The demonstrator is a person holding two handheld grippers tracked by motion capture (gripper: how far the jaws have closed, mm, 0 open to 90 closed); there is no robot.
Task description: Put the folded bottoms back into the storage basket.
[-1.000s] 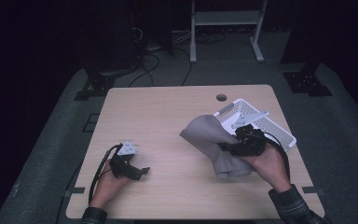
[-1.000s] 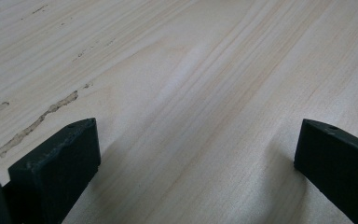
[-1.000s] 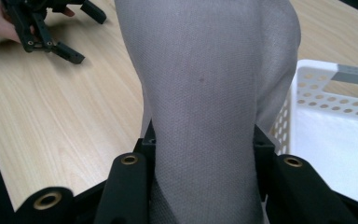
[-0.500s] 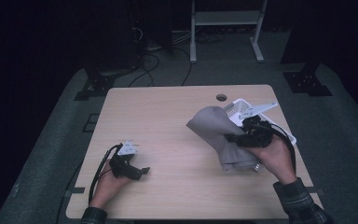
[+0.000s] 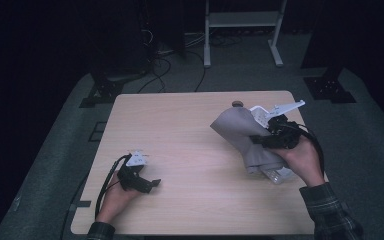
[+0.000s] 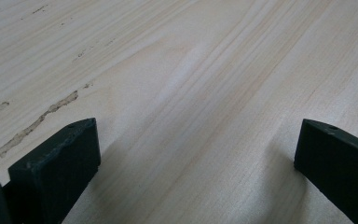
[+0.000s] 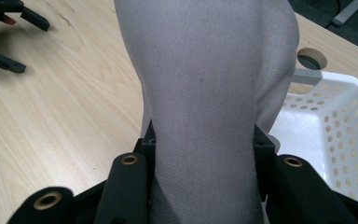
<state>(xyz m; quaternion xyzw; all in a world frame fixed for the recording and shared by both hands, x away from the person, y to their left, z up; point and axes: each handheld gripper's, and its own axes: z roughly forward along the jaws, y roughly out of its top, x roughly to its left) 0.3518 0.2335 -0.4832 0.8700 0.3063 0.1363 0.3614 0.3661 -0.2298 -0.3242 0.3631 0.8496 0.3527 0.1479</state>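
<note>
1. While clamped on the grey cloth point(image 5: 245, 137), the right gripper point(image 5: 272, 136) holds it over the white basket point(image 7: 326, 121) near the bench's point(image 5: 190, 130) right edge.
2. Left gripper point(image 5: 147, 184) rests near the front-left corner, fingers point(image 6: 56, 168) apart.

Open tabletop point(image 5: 190, 130) is left free across the middle and far left. The right side is blocked by the grey cloth point(image 5: 245, 137) and white perforated basket point(image 7: 328, 116).

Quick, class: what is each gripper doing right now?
Left gripper: open, nothing between its jaws, resting on the table.
Right gripper: shut on the grey cloth, beside the white basket.
</note>
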